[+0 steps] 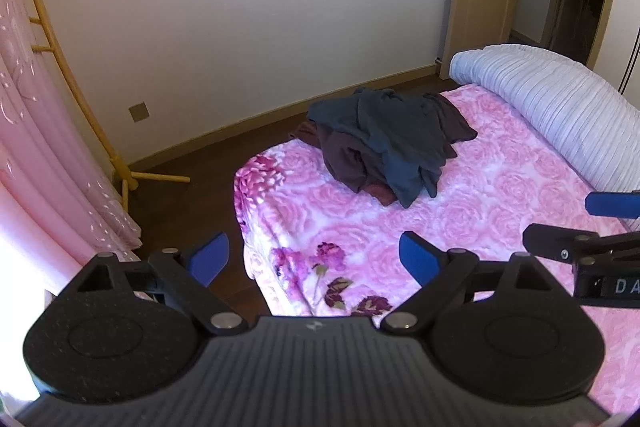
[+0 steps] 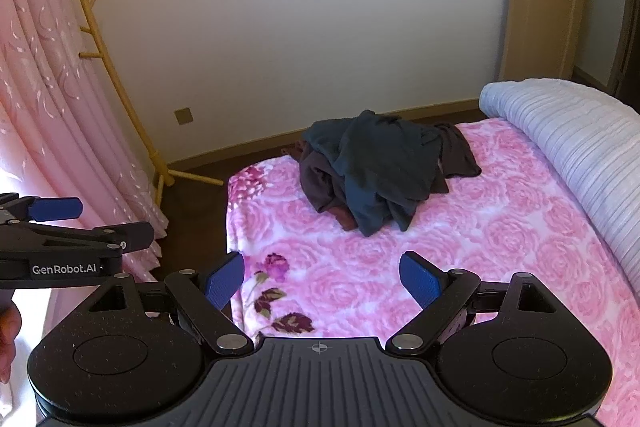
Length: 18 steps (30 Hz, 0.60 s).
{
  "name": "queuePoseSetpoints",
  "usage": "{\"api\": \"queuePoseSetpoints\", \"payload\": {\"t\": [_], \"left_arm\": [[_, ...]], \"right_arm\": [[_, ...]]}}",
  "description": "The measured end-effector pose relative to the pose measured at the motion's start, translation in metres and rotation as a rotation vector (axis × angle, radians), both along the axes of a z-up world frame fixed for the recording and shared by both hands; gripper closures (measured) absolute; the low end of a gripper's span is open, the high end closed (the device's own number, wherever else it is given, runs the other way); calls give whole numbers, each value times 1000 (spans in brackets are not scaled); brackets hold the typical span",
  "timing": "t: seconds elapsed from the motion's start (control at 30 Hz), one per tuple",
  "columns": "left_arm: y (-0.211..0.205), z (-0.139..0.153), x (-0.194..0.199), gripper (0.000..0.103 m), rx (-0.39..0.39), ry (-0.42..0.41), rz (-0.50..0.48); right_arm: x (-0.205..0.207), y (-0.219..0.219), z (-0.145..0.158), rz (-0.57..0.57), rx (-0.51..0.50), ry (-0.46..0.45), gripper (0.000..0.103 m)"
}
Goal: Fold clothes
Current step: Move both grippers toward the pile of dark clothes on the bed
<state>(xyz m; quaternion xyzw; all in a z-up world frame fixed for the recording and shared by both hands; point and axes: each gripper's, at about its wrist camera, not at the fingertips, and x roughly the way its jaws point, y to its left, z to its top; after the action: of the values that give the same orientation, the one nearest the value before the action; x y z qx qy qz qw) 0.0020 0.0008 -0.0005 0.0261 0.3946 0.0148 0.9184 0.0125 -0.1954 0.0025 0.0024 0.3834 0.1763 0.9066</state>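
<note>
hovering wide open and empty, both tools (image 1: 314, 259) (image 2: 322, 277) face heaped clothes (image 1: 384, 143), garments indistinguishable.

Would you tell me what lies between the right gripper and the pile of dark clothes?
Only bare pink floral blanket lies between the open right gripper and the clothes pile, as the right wrist view shows.

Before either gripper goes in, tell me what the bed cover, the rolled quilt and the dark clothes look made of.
Bed cover: plush fleece, seemingly; raised rose texture, soft matte pile.
Rolled quilt: pale padded fabric with ribbed stitching, probably cotton or polyester.
Dark clothes: thin, limp knit, likely jersey; it slumps in soft matte folds.
</note>
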Motion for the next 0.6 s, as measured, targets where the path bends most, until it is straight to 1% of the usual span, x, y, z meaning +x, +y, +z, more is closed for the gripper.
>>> {"api": "queuePoseSetpoints", "payload": {"t": [0.23,0.33,0.6], "left_arm": [[2,-1,5,12,-11,19,4],[1,-4,-5,13,-21,4,3],[2,-4,-7,13,-22,9,-2]], "right_arm": [[1,0,3,-4,-11,1,15],[-1,1,3,-4,-11,5,15],[-3,-2,-4,-1,-11,3,15]]}}
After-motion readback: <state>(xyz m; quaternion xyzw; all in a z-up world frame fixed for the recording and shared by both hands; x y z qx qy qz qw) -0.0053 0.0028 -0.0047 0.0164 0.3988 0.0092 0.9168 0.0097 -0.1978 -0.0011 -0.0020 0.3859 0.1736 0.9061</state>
